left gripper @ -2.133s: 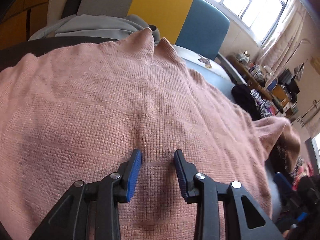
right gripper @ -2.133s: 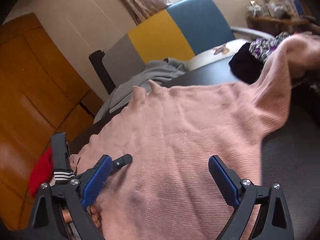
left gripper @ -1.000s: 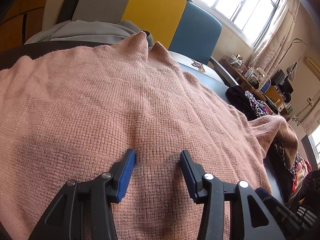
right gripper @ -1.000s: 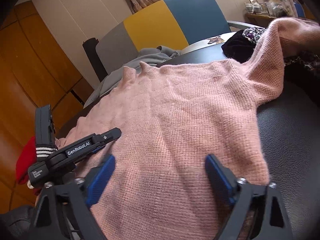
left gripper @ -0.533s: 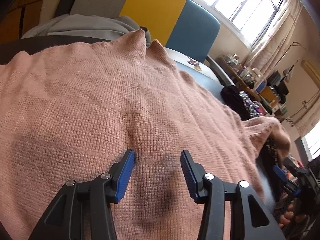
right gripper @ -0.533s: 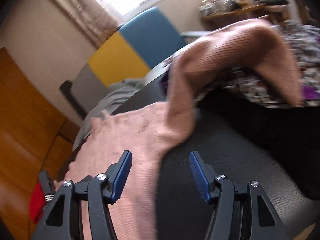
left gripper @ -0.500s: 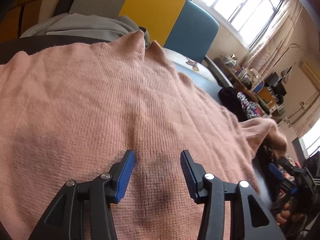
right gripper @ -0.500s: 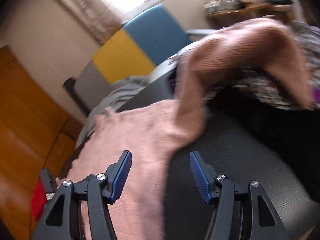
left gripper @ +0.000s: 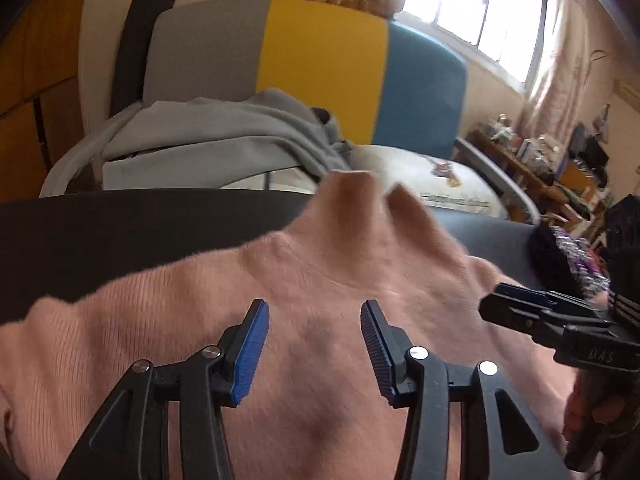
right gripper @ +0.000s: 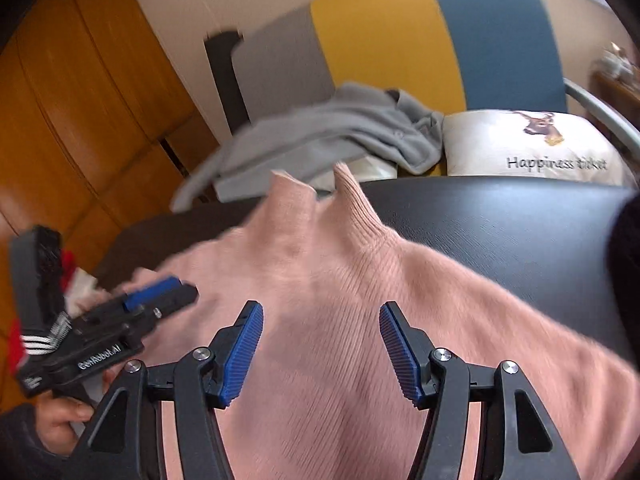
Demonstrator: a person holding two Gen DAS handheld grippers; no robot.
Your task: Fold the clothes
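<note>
A pink knit sweater [left gripper: 320, 280] lies spread on the black table [left gripper: 120, 240], its ribbed collar [left gripper: 356, 196] pointing to the far edge. My left gripper [left gripper: 314, 320] hovers open just below the collar, with nothing between its blue pads. In the right wrist view the same sweater [right gripper: 340, 280] fills the middle, and my right gripper [right gripper: 320, 320] stands open over its chest, empty too. Each gripper shows in the other's view: the right one [left gripper: 504, 306] at the right edge, the left one [right gripper: 176, 290] at the left, held by a hand [right gripper: 60, 412].
Behind the table stands a grey, yellow and blue chair [left gripper: 320, 60] with a grey garment [left gripper: 224, 132] and a white printed cushion [right gripper: 532, 148] on it. Dark and patterned clothes [left gripper: 568, 256] are piled at the table's right. A wooden cabinet [right gripper: 80, 120] is on the left.
Both grippers have slid up the sweater toward its collar. The right one swung out to the sleeve on the right and back, and its jaws stand narrower than a second ago.
</note>
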